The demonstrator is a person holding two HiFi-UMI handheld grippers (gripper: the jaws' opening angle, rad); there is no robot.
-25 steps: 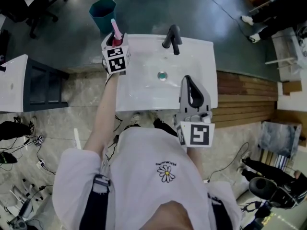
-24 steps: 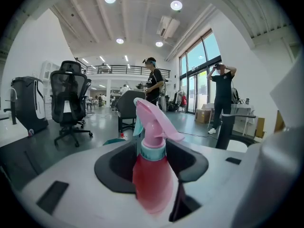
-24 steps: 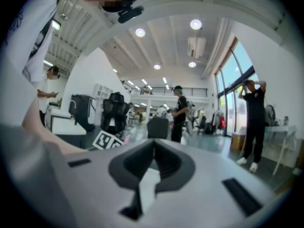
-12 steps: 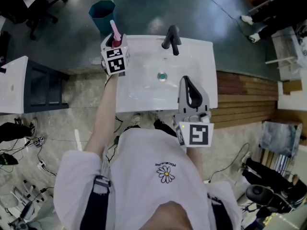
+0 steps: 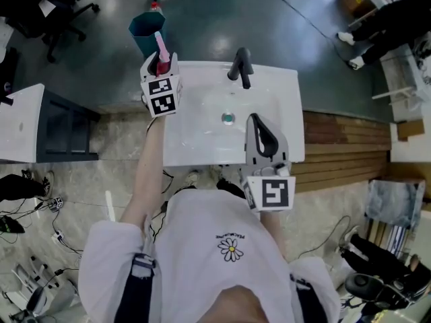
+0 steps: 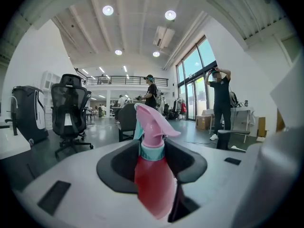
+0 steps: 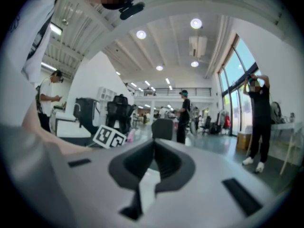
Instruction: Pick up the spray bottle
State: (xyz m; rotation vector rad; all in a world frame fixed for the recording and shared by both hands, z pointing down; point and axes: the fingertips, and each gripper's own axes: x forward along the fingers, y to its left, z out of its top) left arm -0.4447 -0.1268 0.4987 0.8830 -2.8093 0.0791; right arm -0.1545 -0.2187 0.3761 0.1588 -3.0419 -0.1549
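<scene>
Left of the faucet (image 5: 241,66), the left gripper (image 5: 159,64) clamps the spray bottle (image 6: 154,175) upright by its red body; the right gripper (image 5: 259,123), jaws together, holds nothing

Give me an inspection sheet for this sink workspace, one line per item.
Surface: white sink, basin bare, black faucet at the back.
Job's things: pink spray bottle, at the sink's back left corner.
Clutter: nothing seen on the sink.
Grippers: left gripper shut on the bottle; right gripper shut, empty, over the basin's front right.
Cables: loose cables on the floor at left.
Surroundings: teal bin behind the sink, office chair, wooden boards at right, people standing farther off.
</scene>
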